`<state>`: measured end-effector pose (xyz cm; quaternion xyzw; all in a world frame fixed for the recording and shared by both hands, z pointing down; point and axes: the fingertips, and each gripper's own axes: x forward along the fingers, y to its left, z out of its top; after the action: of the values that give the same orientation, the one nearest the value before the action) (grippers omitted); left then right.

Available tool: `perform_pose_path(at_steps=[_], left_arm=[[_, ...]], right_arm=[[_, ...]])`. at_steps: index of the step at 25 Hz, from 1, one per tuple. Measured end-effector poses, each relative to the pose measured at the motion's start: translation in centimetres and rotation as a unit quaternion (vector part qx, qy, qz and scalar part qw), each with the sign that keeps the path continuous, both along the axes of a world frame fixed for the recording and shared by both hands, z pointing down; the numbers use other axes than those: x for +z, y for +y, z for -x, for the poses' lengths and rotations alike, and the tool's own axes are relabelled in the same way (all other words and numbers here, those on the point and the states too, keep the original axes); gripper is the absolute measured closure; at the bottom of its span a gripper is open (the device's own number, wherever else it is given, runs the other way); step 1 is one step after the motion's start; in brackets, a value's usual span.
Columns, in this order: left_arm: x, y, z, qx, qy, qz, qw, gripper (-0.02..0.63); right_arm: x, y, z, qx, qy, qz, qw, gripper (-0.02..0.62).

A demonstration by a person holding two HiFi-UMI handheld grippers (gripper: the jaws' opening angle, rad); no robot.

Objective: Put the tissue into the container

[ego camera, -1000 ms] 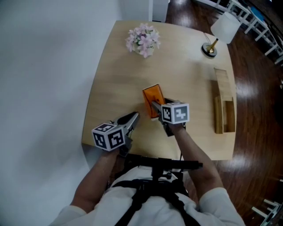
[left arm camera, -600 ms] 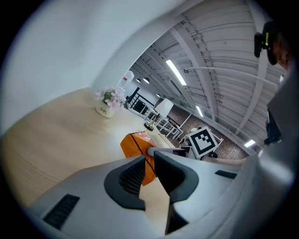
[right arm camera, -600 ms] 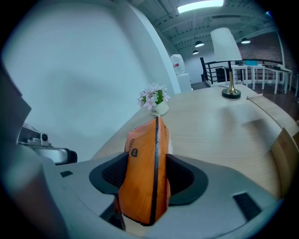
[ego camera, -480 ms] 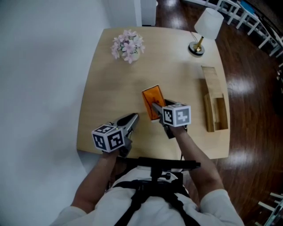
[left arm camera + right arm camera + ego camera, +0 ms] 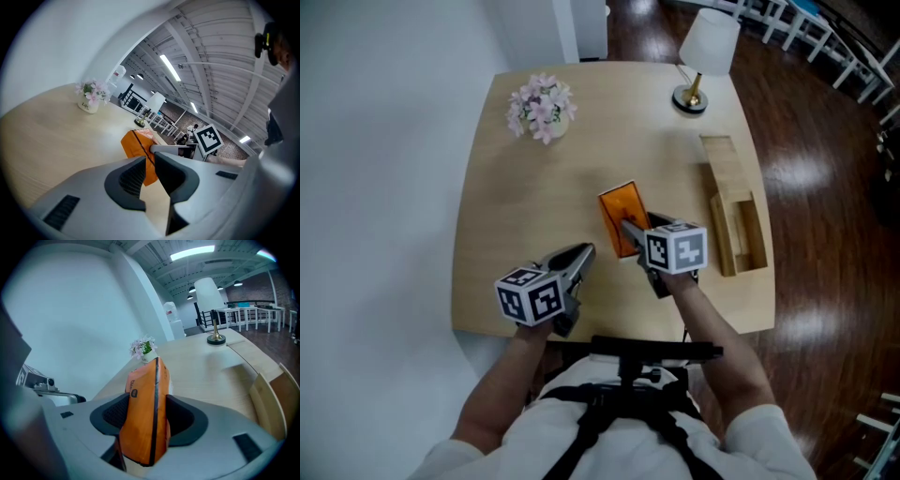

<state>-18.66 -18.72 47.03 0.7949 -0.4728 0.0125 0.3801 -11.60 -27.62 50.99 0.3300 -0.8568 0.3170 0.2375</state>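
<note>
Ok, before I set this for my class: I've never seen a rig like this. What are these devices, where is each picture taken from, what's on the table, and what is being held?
There is no robot here. A person holds a hand-held gripper in each hand, and each one carries a cube of square markers. The head view comes from a camera on the person's head, looking steeply down. The two gripper views come from cameras riding on the grippers, each looking along its own jaws.

On the wooden table stand a pot of flowers, a lamp and an open wooden container.

The right gripper has its jaws closed on an orange tissue pack, which stands upright between them. The left gripper has its jaws together with nothing between them.
</note>
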Motion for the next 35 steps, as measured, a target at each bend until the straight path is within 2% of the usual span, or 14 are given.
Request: perform_pose_path(at_steps=[21,35], left_arm=[[-1.2,-3.2,-9.3,0.057,-0.005,-0.012,0.9983,0.563],[-0.9,-4.1,-13.8,0.084,-0.020,-0.004,0.9962,0.564]], right_arm=[[-1.9,-1.9,-10.3,0.040,-0.018,-0.020,0.999,0.360],[-2.9,-2.5,-16.1,0.050,-0.030,-0.030,0.998,0.364]])
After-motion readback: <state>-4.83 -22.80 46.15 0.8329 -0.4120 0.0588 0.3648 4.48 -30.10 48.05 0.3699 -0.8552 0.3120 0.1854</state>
